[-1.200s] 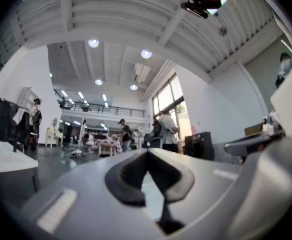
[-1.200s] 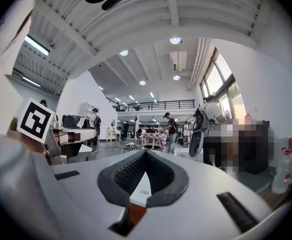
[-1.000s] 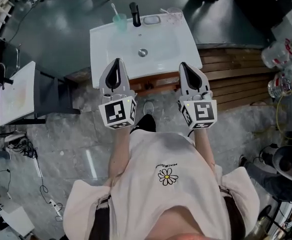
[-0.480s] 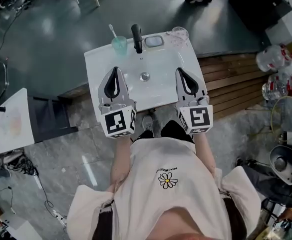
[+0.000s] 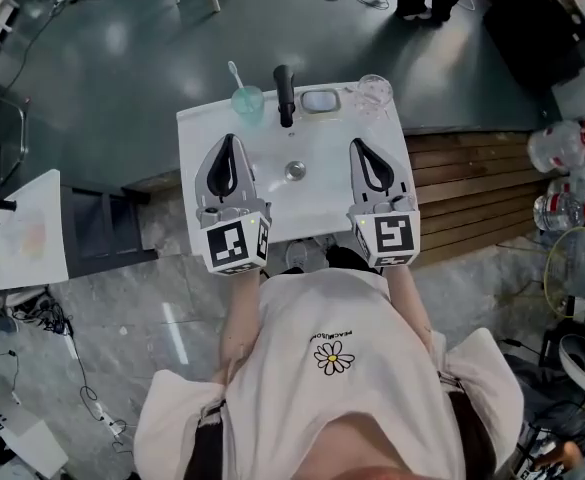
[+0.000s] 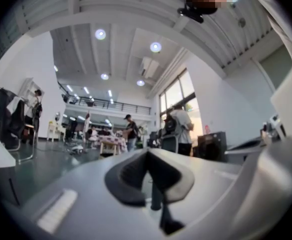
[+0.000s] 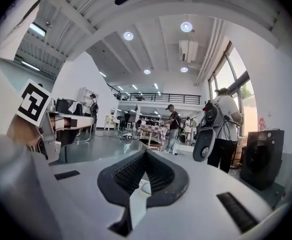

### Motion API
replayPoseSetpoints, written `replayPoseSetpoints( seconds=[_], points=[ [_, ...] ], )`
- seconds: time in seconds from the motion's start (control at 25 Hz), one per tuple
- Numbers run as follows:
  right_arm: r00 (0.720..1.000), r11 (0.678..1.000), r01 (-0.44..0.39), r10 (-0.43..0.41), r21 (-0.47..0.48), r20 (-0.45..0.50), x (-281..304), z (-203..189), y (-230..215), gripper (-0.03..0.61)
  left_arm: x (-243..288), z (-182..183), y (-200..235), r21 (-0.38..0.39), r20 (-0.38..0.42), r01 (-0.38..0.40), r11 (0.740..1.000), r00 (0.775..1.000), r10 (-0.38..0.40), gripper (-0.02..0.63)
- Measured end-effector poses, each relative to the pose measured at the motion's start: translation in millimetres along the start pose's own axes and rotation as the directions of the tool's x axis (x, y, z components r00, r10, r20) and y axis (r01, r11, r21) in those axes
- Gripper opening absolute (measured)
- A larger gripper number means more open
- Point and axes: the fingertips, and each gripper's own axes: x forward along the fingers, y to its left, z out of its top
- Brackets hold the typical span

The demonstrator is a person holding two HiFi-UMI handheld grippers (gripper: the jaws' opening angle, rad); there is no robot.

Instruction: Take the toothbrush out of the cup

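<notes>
A teal cup [image 5: 247, 100] stands at the back left corner of the white sink [image 5: 204, 133], with a white toothbrush [image 5: 236, 74] upright in it. My left gripper [image 5: 228, 144] hovers over the sink's left side, short of the cup, jaws shut and empty. Over the sink's right side my right gripper [image 5: 361, 149] is shut too, with nothing in it. Both gripper views point out across the room. The left gripper [image 6: 146, 152] and the right gripper [image 7: 146, 154] have their tips together there. Neither view includes the cup.
A black tap [image 5: 285, 94], a soap dish [image 5: 320, 99] and a clear glass [image 5: 373, 91] line the sink's back edge. A wooden platform [image 5: 472, 183] lies to the right and a white table [image 5: 30, 230] to the left. People [image 7: 223, 129] stand in the hall beyond.
The sink has come nearer below me, and both grippers now reach over its front half instead of stopping at its near edge. Both stay shut.
</notes>
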Motion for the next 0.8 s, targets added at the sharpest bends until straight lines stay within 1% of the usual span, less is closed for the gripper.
replayPoseSetpoints(
  seconds=[0.2, 0.4, 0.6, 0.64, 0.72, 0.8],
  points=[
    [1.0, 1.0, -0.006, 0.006, -0.003, 0.002, 11, -4, -13, 0.0, 18, 3, -10, 0.023, 0.009, 0.007, 1.0, 1.0, -0.007, 0.006],
    [1.0, 1.0, 0.002, -0.002, 0.003, -0.01, 19, -10, -27, 0.0, 29, 4, -14, 0.025, 0.018, 0.012, 1.0, 1.0, -0.012, 0.006],
    [0.999, 1.0, -0.015, 0.015, 0.017, -0.031, 24, -19, -36, 0.001, 35, 2, -18, 0.025, 0.013, 0.01, 1.0, 1.0, -0.01, 0.006],
    [0.999, 1.0, -0.024, 0.025, 0.009, -0.041, 27, -21, -38, 0.002, 36, 2, -19, 0.026, 0.013, 0.008, 1.0, 1.0, -0.009, 0.006],
    [0.996, 0.998, -0.056, 0.053, -0.041, -0.071, 33, -24, -38, 0.011, 37, 1, -19, 0.027, 0.011, 0.004, 1.0, 1.0, -0.005, 0.006],
    [0.992, 0.991, -0.079, 0.068, -0.11, -0.102, 41, -27, -41, 0.057, 37, 1, -20, 0.027, 0.008, 0.0, 1.0, 1.0, 0.0, 0.006]
  ],
)
